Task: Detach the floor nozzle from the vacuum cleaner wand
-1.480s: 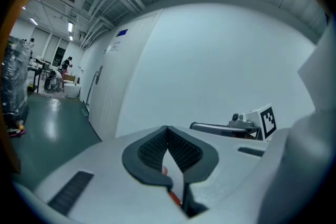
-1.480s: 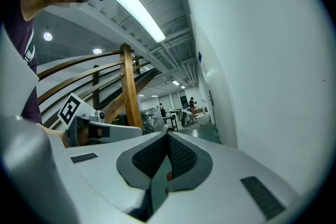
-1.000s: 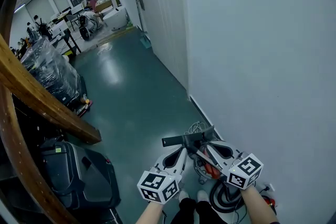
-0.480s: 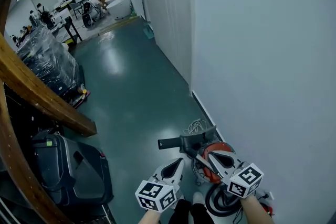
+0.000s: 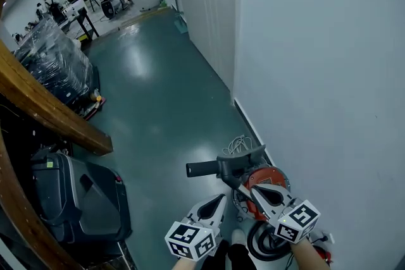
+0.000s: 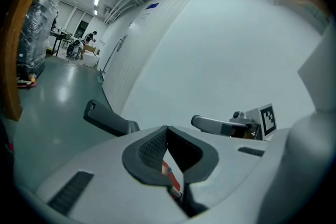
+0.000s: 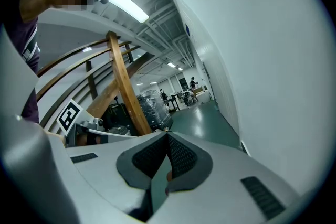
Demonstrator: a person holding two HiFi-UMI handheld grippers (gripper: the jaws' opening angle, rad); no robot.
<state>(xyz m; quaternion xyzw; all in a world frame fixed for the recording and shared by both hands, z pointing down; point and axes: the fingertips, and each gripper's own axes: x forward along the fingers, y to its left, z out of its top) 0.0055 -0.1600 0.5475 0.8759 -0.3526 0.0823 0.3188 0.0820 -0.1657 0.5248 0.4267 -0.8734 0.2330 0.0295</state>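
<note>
1. We see the left gripper point(image 5: 221, 198) low in the head view, pointing up and to the right. In the left gripper view point(image 6: 167, 129) its jaws are pressed together with nothing held between them. A sliver of red shows through the slot below the tips.
2. The right gripper point(image 5: 253, 186) lies just to the right of it and points up and to the left, over the red top of the vacuum cleaner point(image 5: 264, 175). The right gripper view point(image 7: 168, 136) shows its jaws also closed on nothing. We cannot tell whether this gripper touches the machine.
3. The vacuum cleaner stands on the teal floor point(image 5: 158, 92), right against the white wall point(image 5: 316, 73), just ahead of the person's white shoe point(image 5: 238, 236). A dark hose point(image 5: 266, 242) coils at its near side and a pale cable point(image 5: 239, 147) lies bunched on its far side.
4. A dark grey handle point(image 5: 212, 168) sticks out to the left from the top of the machine, beyond both gripper tips and apart from them. It also shows in the left gripper view point(image 6: 107, 118), ahead and to the left of the jaws.
5. We cannot pick out the floor nozzle in any view.
6. To the left, well apart from the vacuum cleaner, a dark grey case point(image 5: 82, 199) sits under a slanting wooden beam point(image 5: 50, 114). A plastic-wrapped pallet point(image 5: 54, 69) stands farther back.
</note>
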